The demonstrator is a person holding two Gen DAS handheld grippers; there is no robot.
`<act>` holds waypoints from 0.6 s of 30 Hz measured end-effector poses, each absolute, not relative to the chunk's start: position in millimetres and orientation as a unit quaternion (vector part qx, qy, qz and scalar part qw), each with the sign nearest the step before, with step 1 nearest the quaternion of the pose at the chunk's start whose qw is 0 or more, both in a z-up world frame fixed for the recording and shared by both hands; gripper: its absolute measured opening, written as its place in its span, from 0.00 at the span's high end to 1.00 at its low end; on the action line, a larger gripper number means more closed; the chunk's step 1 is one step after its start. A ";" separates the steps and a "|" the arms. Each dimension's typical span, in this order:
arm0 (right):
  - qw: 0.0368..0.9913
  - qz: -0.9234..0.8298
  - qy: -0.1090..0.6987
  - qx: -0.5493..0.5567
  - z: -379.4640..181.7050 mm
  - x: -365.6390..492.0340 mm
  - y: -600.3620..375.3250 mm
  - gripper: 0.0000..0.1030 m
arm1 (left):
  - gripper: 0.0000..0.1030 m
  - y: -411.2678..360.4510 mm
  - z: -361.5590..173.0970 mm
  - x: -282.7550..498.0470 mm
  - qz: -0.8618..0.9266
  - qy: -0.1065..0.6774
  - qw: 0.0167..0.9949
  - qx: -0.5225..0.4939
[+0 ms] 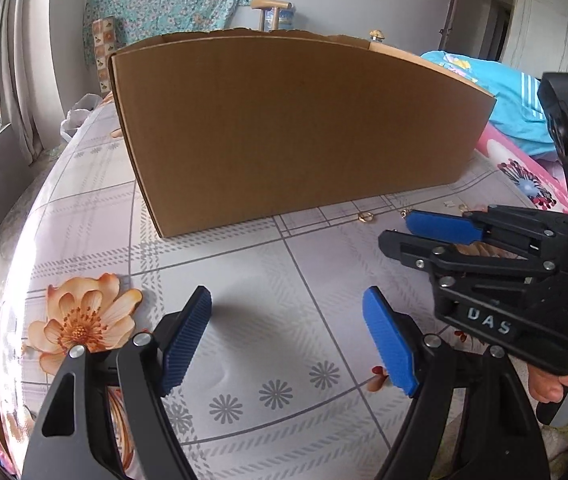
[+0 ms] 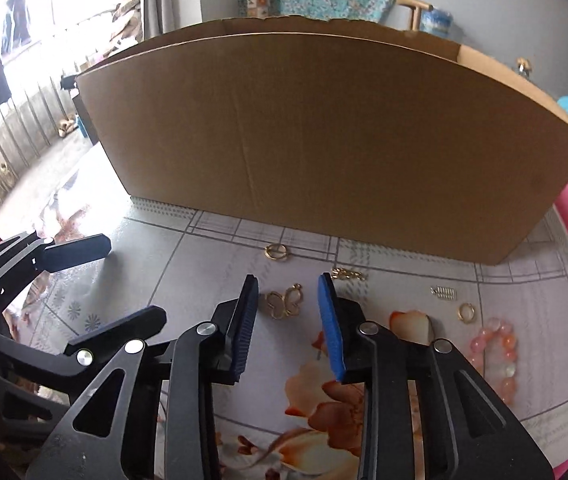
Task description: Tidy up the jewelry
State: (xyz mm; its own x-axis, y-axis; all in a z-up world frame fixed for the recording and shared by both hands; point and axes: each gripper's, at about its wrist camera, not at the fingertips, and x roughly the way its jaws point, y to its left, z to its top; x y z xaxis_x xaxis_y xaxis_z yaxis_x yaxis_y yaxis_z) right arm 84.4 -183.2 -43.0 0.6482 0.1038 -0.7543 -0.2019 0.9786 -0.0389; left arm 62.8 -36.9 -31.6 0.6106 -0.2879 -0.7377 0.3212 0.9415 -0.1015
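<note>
A brown cardboard box [image 1: 292,128] stands on the table, also in the right wrist view [image 2: 324,136]. Before it lie gold jewelry pieces: a ring [image 2: 277,252], a butterfly-shaped pendant [image 2: 286,304], a chain piece [image 2: 348,274], a small silver clip [image 2: 444,293], a gold hoop [image 2: 465,313] and a pink bead bracelet [image 2: 498,354]. My right gripper [image 2: 288,328] is open, its pads on either side of the pendant, low over the table; it also shows in the left wrist view [image 1: 408,226]. My left gripper [image 1: 288,344] is open and empty over bare tablecloth.
The table [image 1: 243,280] has a pale checked cloth with orange flowers. A pink and blue bedspread [image 1: 516,96] lies to the right. The ring also shows in the left wrist view [image 1: 365,216]. The left gripper appears at the left in the right wrist view [image 2: 95,284].
</note>
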 end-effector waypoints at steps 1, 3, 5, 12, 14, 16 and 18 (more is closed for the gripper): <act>0.906 0.083 0.410 -0.065 -43.1 84.5 -180.6 0.77 | 0.26 -36.9 -32.0 62.8 -0.168 0.406 0.898 0.022; 0.905 0.080 0.412 -0.070 -42.1 86.8 -176.3 0.81 | 0.26 -35.1 -31.5 64.4 -0.168 0.405 0.898 0.019; 0.903 0.083 0.415 -0.068 -41.2 88.7 -174.0 0.87 | 0.26 -32.7 -30.8 64.9 -0.168 0.404 0.899 0.015; 0.899 0.093 0.427 -0.031 -37.6 92.5 -190.6 0.88 | 0.26 -31.3 -29.9 64.0 -0.164 0.398 0.902 0.019; 0.899 0.092 0.428 -0.022 -37.0 92.2 -194.0 0.89 | 0.26 -34.0 -28.1 63.9 -0.168 0.394 0.903 0.020; 0.899 0.089 0.429 -0.015 -33.0 91.6 -198.4 0.89 | 0.26 -36.7 -25.2 63.9 -0.175 0.388 0.905 0.020; 0.899 0.085 0.430 -0.006 -31.9 89.4 -204.8 0.89 | 0.26 -40.3 -21.8 65.2 -0.181 0.381 0.906 0.021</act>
